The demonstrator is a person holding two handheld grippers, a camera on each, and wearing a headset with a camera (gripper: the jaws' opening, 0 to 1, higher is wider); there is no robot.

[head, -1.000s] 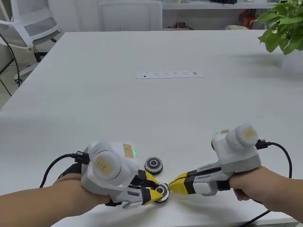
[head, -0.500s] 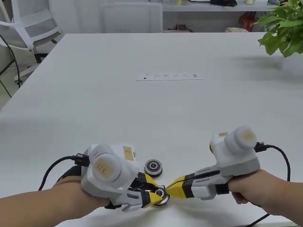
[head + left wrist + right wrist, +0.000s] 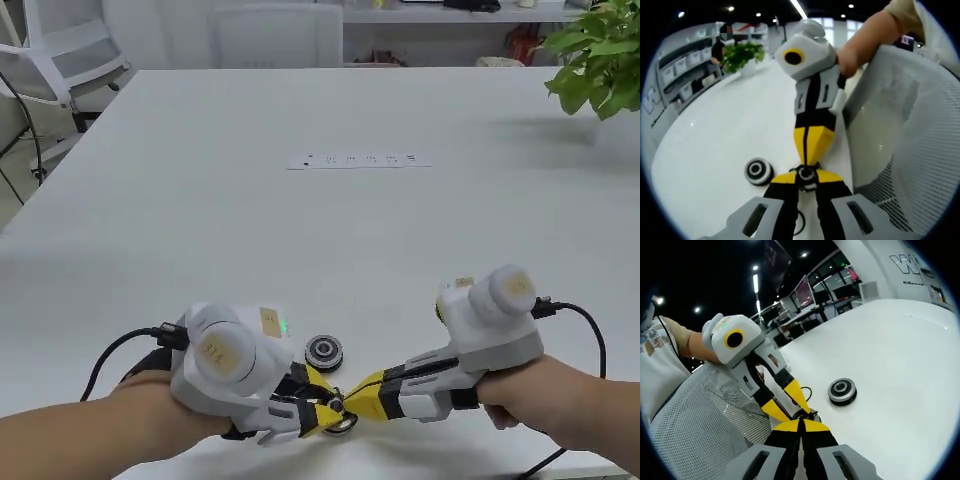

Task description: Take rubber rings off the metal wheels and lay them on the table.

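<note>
A small metal wheel (image 3: 342,410) with a black rubber ring sits between the yellow jaws of my left gripper (image 3: 335,411), which is shut on it near the table's front edge. In the left gripper view the held wheel (image 3: 806,175) is centred just above the left gripper (image 3: 806,178). My right gripper (image 3: 352,401) comes in from the right, jaws pressed together at the wheel's rim, pinching the ring. In its own view the right gripper (image 3: 801,422) meets the held wheel (image 3: 811,415). A second wheel (image 3: 323,351) (image 3: 759,171) (image 3: 842,390) lies flat on the table just beyond.
A socket strip (image 3: 360,159) is set into the white table (image 3: 300,240) at mid-depth. A plant (image 3: 598,50) stands at the back right and a chair (image 3: 70,50) at the back left. A thin black loop (image 3: 800,220) lies under my left jaws.
The right gripper has slid a little left, closing in on the held wheel. The left gripper and the loose wheel have barely moved.
</note>
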